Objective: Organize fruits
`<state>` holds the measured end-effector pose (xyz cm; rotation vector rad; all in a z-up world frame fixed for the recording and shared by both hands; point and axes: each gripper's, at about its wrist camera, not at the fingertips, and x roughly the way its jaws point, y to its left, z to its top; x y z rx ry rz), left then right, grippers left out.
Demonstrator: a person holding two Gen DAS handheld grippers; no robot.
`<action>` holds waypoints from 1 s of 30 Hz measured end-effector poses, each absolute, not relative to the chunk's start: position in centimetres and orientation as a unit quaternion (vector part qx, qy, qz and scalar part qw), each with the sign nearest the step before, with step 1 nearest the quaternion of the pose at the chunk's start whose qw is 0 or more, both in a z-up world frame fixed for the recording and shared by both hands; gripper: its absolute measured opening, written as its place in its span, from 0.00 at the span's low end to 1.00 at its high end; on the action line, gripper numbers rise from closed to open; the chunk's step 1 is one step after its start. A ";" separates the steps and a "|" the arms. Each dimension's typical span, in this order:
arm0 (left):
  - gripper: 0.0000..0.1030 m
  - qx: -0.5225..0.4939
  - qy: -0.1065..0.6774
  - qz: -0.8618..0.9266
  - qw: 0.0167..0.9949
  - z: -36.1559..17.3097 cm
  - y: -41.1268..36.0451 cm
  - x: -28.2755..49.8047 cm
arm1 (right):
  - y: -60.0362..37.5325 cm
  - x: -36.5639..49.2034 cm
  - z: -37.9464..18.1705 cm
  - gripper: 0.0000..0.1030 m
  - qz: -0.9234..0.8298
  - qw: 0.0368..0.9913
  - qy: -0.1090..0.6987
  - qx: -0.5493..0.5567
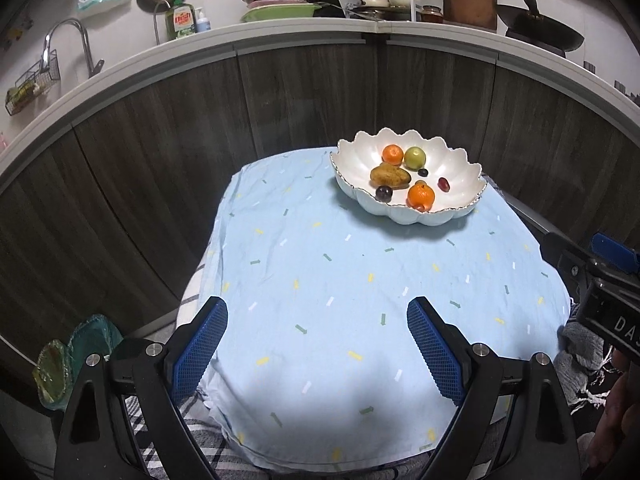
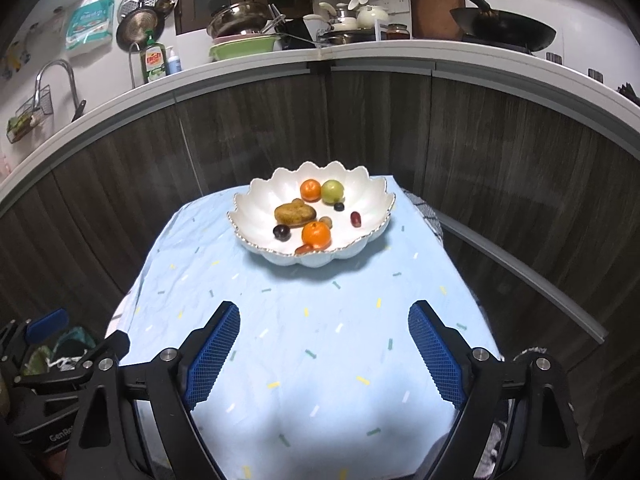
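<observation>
A white scalloped bowl (image 1: pixel 460 176) (image 2: pixel 360 184) stands at the far side of a table under a light blue cloth (image 1: pixel 340 280) (image 2: pixel 320 312). In it lie two oranges (image 1: pixel 420 195) (image 2: pixel 316 234), a green fruit (image 1: pixel 414 157) (image 2: pixel 333 191), a brownish mango (image 1: pixel 390 176) (image 2: pixel 295 214) and some dark grapes (image 1: pixel 383 193) (image 2: pixel 281 232). My left gripper (image 1: pixel 318 316) hangs open over the near cloth, nothing between its blue pads. My right gripper (image 2: pixel 324 320) is open too, well short of the bowl. The right tool's body (image 1: pixel 600 280) shows at the left view's right edge.
Dark wood cabinet fronts (image 1: pixel 160 160) curve close behind the table. The counter above holds a faucet (image 1: pixel 72 44), dish soap (image 1: pixel 180 20), stacked pans and a wok (image 1: pixel 540 28). Greenish bags (image 1: pixel 76 356) sit low at the left. A checked cloth (image 1: pixel 192 440) lies under the blue one.
</observation>
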<state>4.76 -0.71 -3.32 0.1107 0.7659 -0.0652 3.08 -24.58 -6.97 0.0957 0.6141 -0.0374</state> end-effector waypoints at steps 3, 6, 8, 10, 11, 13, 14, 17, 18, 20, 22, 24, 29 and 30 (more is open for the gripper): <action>0.95 0.051 0.369 -0.028 0.928 -3.1 -0.5 4.5 | -24.6 2.8 -7.2 0.84 -0.019 0.950 0.307 0.048; 0.96 0.051 0.367 -0.026 0.929 -3.0 -0.3 4.1 | -24.8 2.4 -7.2 0.84 -0.023 0.950 0.307 0.047; 0.96 0.053 0.366 -0.027 0.929 -2.9 -0.4 3.9 | -24.8 2.2 -7.2 0.84 -0.025 0.950 0.308 0.046; 0.96 0.054 0.366 -0.026 0.929 -2.9 -0.3 3.9 | -24.9 2.1 -7.2 0.84 -0.025 0.950 0.309 0.046; 0.96 0.054 0.366 -0.025 0.929 -2.9 -0.2 3.8 | -24.8 2.1 -7.2 0.84 -0.026 0.950 0.309 0.045; 0.96 0.050 0.366 -0.023 0.929 -2.9 -0.1 3.9 | -24.8 2.0 -7.2 0.84 -0.026 0.950 0.309 0.044; 0.96 0.050 0.366 -0.023 0.929 -2.8 -0.1 3.9 | -24.8 2.0 -7.2 0.84 -0.026 0.950 0.309 0.044; 0.96 0.050 0.366 -0.023 0.929 -2.8 -0.1 3.9 | -24.8 2.0 -7.2 0.84 -0.026 0.950 0.309 0.045; 0.96 0.050 0.366 -0.023 0.929 -2.8 -0.1 3.9 | -24.8 2.0 -7.2 0.84 -0.026 0.950 0.309 0.045; 0.96 0.050 0.366 -0.024 0.929 -2.8 -0.1 3.9 | -24.7 1.9 -7.1 0.84 -0.025 0.950 0.308 0.045; 0.96 0.051 0.368 -0.026 0.928 -2.9 -0.3 3.8 | -24.7 1.9 -6.9 0.84 -0.024 0.951 0.306 0.045; 0.96 0.051 0.367 -0.026 0.928 -2.8 -0.3 3.8 | -24.8 1.9 -6.9 0.84 -0.023 0.951 0.305 0.045; 0.96 0.051 0.367 -0.026 0.928 -2.9 -0.3 3.8 | -24.8 1.9 -6.9 0.84 -0.025 0.950 0.307 0.046; 0.96 0.051 0.367 -0.026 0.928 -2.9 -0.3 3.8 | -24.8 1.9 -6.8 0.85 -0.024 0.950 0.307 0.046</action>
